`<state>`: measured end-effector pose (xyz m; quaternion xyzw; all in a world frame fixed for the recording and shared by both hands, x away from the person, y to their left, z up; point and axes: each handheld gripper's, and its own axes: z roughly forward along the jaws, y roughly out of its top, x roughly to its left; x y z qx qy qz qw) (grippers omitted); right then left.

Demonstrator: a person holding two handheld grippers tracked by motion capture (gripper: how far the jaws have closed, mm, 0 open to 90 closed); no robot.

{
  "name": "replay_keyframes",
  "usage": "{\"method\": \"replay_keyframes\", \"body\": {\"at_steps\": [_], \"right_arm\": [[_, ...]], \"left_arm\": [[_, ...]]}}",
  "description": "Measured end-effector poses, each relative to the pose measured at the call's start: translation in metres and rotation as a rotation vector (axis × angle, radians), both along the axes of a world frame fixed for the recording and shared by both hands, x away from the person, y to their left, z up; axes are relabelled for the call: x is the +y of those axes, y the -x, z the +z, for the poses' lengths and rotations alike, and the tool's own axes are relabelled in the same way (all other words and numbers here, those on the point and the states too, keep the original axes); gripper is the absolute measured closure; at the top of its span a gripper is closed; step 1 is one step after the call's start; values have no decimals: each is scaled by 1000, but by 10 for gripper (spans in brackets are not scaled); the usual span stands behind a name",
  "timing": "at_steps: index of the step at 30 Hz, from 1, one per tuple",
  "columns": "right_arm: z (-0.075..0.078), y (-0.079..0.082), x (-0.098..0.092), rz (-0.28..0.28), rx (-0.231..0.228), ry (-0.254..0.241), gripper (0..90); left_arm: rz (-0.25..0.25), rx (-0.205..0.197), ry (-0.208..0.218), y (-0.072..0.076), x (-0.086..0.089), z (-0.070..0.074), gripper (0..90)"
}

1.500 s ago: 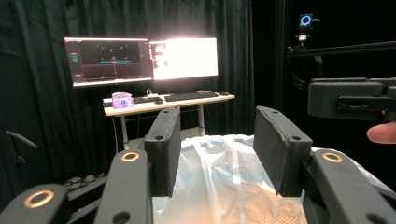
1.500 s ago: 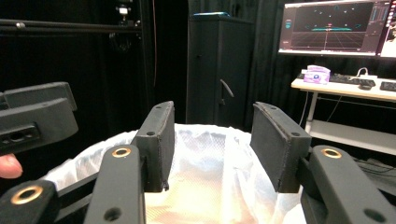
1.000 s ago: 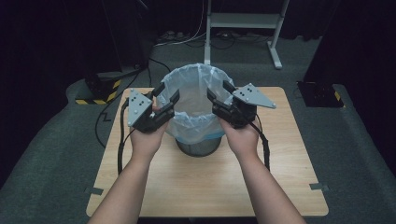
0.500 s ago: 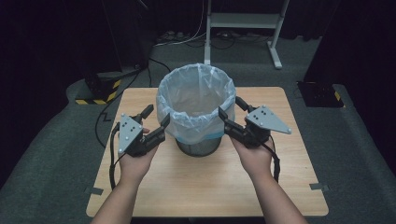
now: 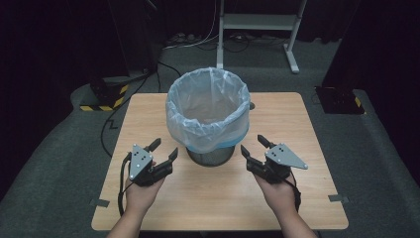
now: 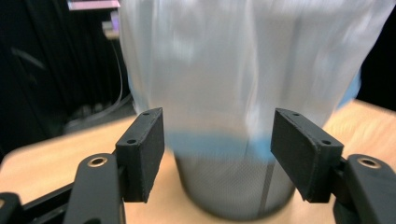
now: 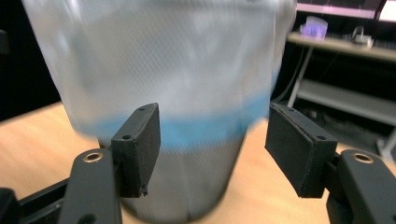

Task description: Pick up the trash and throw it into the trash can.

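Both grippers, left (image 5: pixel 162 150) and right (image 5: pixel 253 147), have been pulled back from the bin (image 5: pixel 208 115), jaws wide apart, nothing held. Bag (image 5: pixel 197 130) is left fitted over the rim; lining looks finished. Bin sits mid-table (image 5: pixel 307 198).

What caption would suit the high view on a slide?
Two open hand-held grippers, left and right, flank a plastic-lined mesh bin on a wooden table.

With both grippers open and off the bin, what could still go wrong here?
1. The bag is folded loosely over the bin rim with an uneven hem; it may slip inside under a load.
2. The left gripper and right gripper flank the bin closely; a stray move might snag the bag or nudge the bin.
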<state>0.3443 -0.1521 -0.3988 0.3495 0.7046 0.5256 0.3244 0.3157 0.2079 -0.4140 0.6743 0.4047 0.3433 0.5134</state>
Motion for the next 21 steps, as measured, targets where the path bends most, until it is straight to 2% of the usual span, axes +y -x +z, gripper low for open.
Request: {"method": "replay_keyframes", "body": {"at_steps": [1,2,3,4,5,6,7,9,10,11,12,13,14,15,16,17,18,19,21], "right_arm": [[-8,-1,-3,-7,17,7,353],[-8,-1,-3,-7,17,7,353],[-15,-1,-5,-14,43,3,352],[-30,-3,-10,-26,76,16,349],[-30,-3,-10,-26,76,16,349],[-43,-3,-15,-42,104,33,349],[-49,-3,-17,-47,113,46,349],[-60,-3,-21,-56,143,60,349],[-60,-3,-21,-56,143,60,349],[-70,-2,-25,-66,173,73,349],[-75,-2,-27,-68,182,83,348],[-80,-1,-29,-68,200,92,348],[-85,-1,-30,-71,210,102,347],[-89,-1,-32,-66,235,110,343],[-94,-1,-34,-64,264,109,339],[-97,-1,-35,-61,287,116,339],[-101,-1,-37,-68,305,120,338],[-105,-1,-38,-68,324,132,338],[-110,0,-41,-76,365,141,337]], "left_arm": [[0,0,0,0,0,0,343],[1,22,-7,-1,1,-7,343],[-1,45,-16,-2,3,-15,343],[1,74,-10,-2,4,-23,343],[1,97,-21,-3,5,-30,343],[4,145,-43,-4,7,-44,337],[7,168,-49,-4,8,-52,333],[10,217,-68,-5,9,-65,325],[10,217,-68,-5,9,-65,320],[16,242,-79,-5,10,-71,318],[22,267,-68,-4,9,-77,317],[24,288,-77,-3,10,-83,317],[23,331,-94,-3,12,-94,317],[22,357,-108,-3,14,-98,313],[14,395,-139,-2,16,-102,309],[14,395,-139,-2,16,-102,306],[21,445,-156,-1,19,-109,301],[21,463,-173,0,20,-113,297],[9,461,-165,4,22,-118,273]]}}
